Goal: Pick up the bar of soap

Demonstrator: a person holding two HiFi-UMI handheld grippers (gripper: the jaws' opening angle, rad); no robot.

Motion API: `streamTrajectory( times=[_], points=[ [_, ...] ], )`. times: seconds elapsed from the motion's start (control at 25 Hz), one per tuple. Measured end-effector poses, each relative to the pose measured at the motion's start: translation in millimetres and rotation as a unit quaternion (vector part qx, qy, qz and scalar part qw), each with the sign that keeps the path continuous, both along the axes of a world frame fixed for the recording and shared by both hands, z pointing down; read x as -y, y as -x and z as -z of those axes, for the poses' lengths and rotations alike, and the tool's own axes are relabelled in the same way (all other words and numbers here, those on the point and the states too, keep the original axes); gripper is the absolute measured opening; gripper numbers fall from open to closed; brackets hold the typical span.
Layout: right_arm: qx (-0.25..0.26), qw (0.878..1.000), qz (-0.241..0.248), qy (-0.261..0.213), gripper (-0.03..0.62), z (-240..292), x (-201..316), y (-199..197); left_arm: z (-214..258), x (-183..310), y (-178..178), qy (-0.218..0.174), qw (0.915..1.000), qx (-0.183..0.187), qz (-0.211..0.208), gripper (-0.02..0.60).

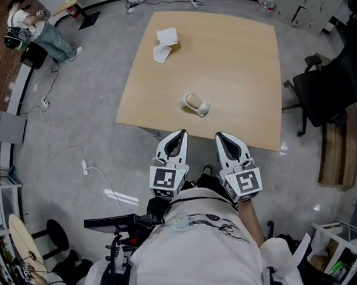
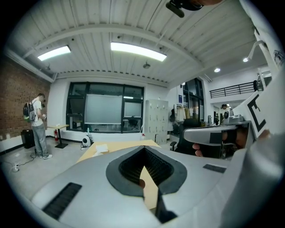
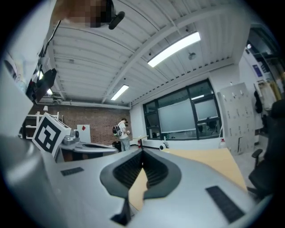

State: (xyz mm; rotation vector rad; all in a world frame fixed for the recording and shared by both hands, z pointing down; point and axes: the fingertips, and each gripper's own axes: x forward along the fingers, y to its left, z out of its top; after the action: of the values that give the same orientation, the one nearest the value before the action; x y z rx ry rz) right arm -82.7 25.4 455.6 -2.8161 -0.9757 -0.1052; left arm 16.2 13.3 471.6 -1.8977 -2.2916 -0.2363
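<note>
On table, front middle: soap (image 1: 193, 99), a beige oval, lies in a white dish (image 1: 203, 109) near the front edge of the table (image 1: 244, 70).
Left tongs (image 1: 180, 133): held just short of that front edge, on the person's side of the soap; jaws closed tip to tip, nothing between them.
Right tongs (image 1: 221, 136): just beside the left pair, also short of the edge; jaws closed, empty.
Contact: neither pair touches soap or dish.
Far left of table: white paper (image 1: 166, 37), crumpled or folded, well apart from the soap.
Room: black chair (image 1: 319, 88) right of the table; a person (image 1: 34, 28) at the far left.
</note>
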Motion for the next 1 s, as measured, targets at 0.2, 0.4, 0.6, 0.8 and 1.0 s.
streamTrajectory(
  times=[0.2, 0.4, 0.6, 0.8, 1.0],
  points=[
    [-0.004, 1.0, 0.014, -0.014, 0.005, -9, -19, -8, -9, -17, -2, -0.018, 0.9998, 0.003, 0.007, 0.0],
    [0.005, 0.999, 0.025, -0.027, 0.005, -18, -33, -24, -15, -32, -18, -0.022, 0.9996, 0.003, 0.016, 0.0],
    [0.02, 0.999, 0.02, -0.033, 0.005, -31, -52, -46, -30, -53, -38, -0.033, 0.9994, 0.012, 0.008, 0.0],
    [0.045, 0.998, 0.009, -0.046, 0.005, -46, -74, -69, -40, -81, -62, -0.04, 0.9991, 0.008, -0.007, 0.0],
    [0.083, 0.993, -0.006, -0.081, 0.005, -80, -92, -89, -75, -97, -86, -0.07, 0.9973, 0.017, -0.015, 0.0]
  ],
)
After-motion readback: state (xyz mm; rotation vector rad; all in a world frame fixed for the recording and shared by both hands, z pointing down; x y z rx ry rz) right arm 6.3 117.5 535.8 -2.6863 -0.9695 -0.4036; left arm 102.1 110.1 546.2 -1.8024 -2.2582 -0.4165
